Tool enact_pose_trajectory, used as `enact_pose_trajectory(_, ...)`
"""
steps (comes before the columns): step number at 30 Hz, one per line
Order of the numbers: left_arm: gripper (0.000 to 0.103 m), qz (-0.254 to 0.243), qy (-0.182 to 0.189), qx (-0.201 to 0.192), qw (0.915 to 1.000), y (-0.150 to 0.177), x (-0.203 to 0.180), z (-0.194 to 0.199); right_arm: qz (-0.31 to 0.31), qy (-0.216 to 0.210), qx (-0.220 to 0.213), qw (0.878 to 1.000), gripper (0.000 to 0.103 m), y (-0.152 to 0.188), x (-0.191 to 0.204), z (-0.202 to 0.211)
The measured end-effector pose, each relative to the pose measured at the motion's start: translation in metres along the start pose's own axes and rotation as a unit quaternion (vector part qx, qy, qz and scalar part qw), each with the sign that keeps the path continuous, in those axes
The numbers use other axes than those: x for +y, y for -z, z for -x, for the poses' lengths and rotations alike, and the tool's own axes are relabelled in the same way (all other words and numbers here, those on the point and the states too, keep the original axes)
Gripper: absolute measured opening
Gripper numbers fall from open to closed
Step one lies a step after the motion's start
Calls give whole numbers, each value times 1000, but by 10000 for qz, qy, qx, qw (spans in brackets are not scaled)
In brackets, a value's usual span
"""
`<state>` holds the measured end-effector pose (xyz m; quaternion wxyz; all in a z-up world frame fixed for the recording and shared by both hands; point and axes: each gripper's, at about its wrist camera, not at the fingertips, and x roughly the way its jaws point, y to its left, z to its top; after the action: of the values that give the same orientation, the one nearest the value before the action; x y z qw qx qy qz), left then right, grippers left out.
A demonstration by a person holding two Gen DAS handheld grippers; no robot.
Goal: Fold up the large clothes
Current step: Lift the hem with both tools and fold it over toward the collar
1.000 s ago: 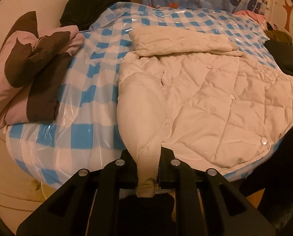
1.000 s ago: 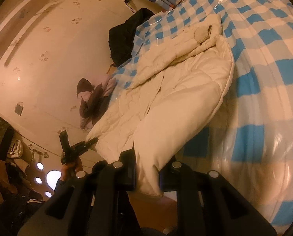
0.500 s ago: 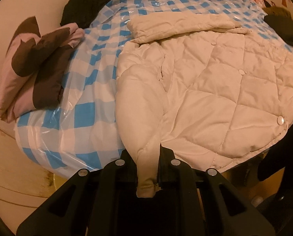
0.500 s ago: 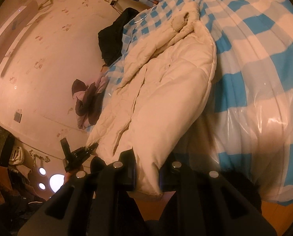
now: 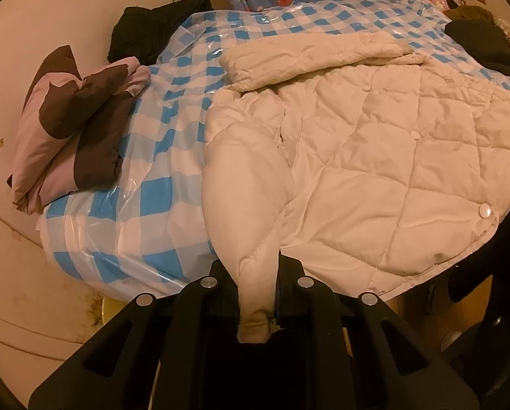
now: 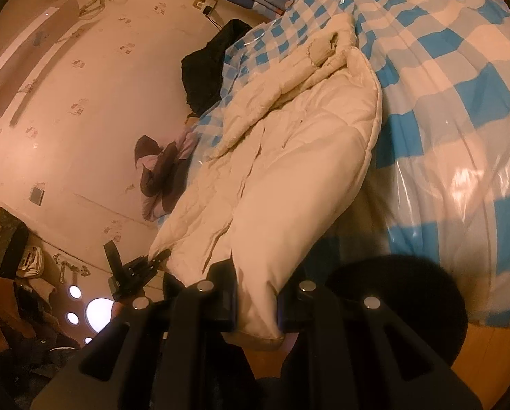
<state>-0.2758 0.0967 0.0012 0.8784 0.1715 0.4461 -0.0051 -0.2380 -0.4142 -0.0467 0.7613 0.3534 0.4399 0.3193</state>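
Left tool (image 5: 256, 290) pinching cream jacket (image 5: 374, 157) cuff, frame bottom centre. Right tool (image 6: 255, 294) pinching other sleeve end. Jacket spread across checkered bed (image 5: 173, 109), centre-right. Purple-brown garment (image 5: 70, 126) left; black clothes (image 5: 152, 30) upper left.

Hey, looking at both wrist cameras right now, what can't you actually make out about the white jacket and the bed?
- Left wrist: white jacket right side, cut off by the frame edge and a dark shape.
- Right wrist: left gripper fingertips, too small to judge.
- Both views: the bed under the jacket, covered.
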Motion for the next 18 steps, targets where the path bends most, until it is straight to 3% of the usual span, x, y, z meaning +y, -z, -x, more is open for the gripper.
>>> enact_pose_trajectory(3, 12, 50, 216, -97, 9997, 8, 0, 21, 56, -169, -116, 9998, 17, 9, 11, 13)
enact_pose_trajectory(7, 12, 268, 850, -233, 9957, 19, 10, 56, 200, -483, -354, 9980, 17, 22, 27, 37)
enact_pose_trajectory(10, 12, 500, 1201, -216, 9913, 28, 23, 66, 132, -489, -471, 9976, 17, 22, 23, 45)
enact_pose_trajectory(14, 12, 573, 1109, -103, 9921, 27, 26, 51, -214, -724, -575, 9955, 17, 17, -2, 38)
enact_pose_trajectory(18, 12, 544, 1092, -269, 9922, 10, 23, 51, -101, -904, -666, 9936, 17, -2, 3, 32)
